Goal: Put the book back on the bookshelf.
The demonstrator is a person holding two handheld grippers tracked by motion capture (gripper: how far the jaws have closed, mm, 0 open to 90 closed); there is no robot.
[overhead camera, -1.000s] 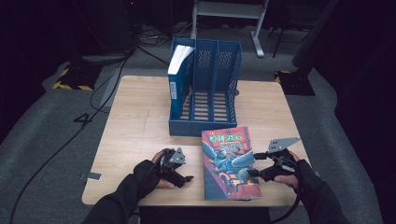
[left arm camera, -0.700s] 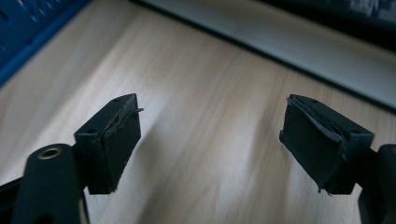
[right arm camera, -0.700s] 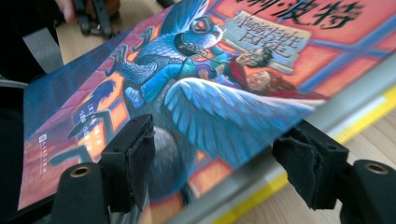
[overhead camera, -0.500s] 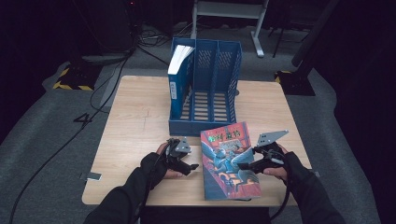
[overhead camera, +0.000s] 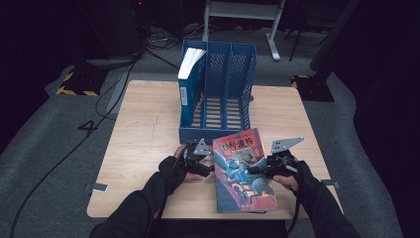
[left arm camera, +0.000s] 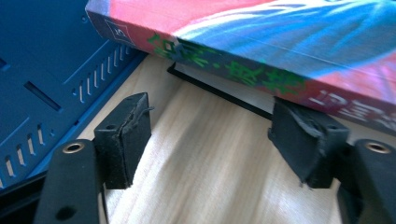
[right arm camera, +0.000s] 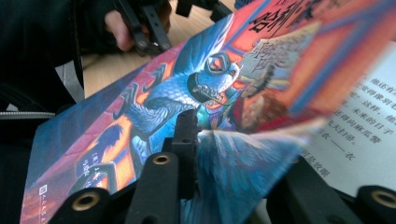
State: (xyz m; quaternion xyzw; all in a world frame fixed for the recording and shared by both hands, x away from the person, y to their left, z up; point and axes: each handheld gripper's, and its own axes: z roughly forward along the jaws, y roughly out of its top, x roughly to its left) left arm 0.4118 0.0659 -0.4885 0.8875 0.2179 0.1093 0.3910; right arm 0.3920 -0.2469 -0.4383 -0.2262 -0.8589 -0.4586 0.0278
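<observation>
Book point(overhead camera: 243, 171) lies flat on the table's point(overhead camera: 143, 139) near half, just in front of the blue rack point(overhead camera: 218, 94), spine toward the left gripper point(overhead camera: 200, 159). Right gripper point(overhead camera: 262, 168) sits at the book's right edge; its jaws have just been closing, and in the right gripper view the front cover point(right arm camera: 243, 93) is pinched between them and peeled up off the printed page point(right arm camera: 355, 121), so it grasps the cover alone, not the whole block. Left gripper released: jaws have just been narrowing, but its own view shows both pads point(left arm camera: 123, 133) clear of the spine point(left arm camera: 243, 70), wood between them. Judgement: to lift the book well, bring the left jaws onto the spine before the right pulls further; a cover-only hold may bend or tear it. Re-grip deeper, across cover and pages together, then raise both hands evenly. The rack has three slots; a second book point(overhead camera: 190, 82) stands in the left one, the other two are free. Surface: pale wood-grain tabletop, matte. Room: dark, grey carpet, cables point(overhead camera: 124, 84) on the floor behind, yellow-black hazard tape point(overhead camera: 74, 91) at the far left.
</observation>
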